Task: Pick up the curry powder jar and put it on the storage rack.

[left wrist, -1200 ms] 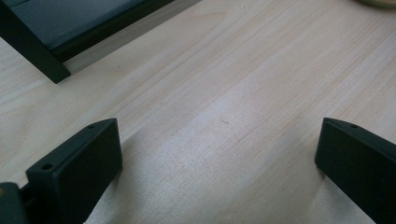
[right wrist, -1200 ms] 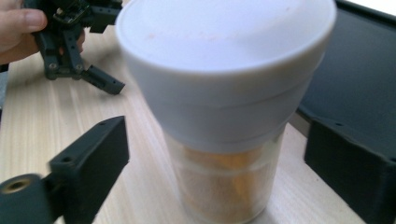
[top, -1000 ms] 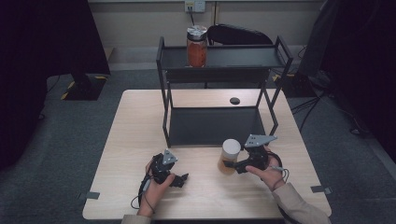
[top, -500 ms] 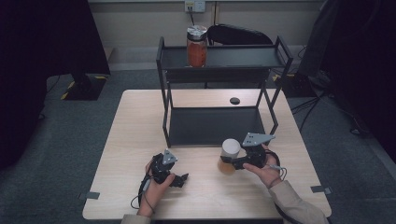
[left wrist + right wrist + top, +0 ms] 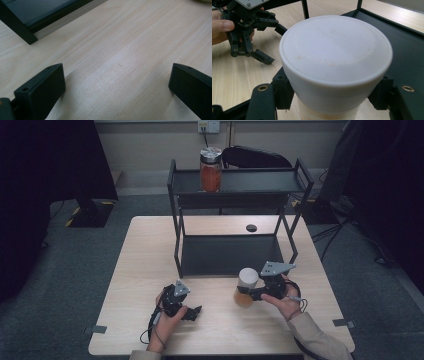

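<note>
A jar with a white lid [image 5: 247, 276] and amber contents sits in front of the black shelf rack [image 5: 300, 185]. My right gripper [image 5: 250, 294] is shut on it from the right. In the right gripper view the lid [image 5: 335, 50] is close up, and the fingers [image 5: 282, 92] press the jar below the lid on both sides. I cannot tell if the jar touches the table. My left gripper [image 5: 195, 312] rests low at the front left with its jaws wide apart over bare wood [image 5: 117, 85]. A second jar [image 5: 210, 170] with orange contents stands on the rack's top shelf.
The rack's lower tray [image 5: 230, 255] lies on the wooden table [image 5: 145, 270], just behind both grippers. A small black round object [image 5: 251, 227] lies on the table behind the rack. The other hand's gripper [image 5: 273, 43] appears far left in the right gripper view.
</note>
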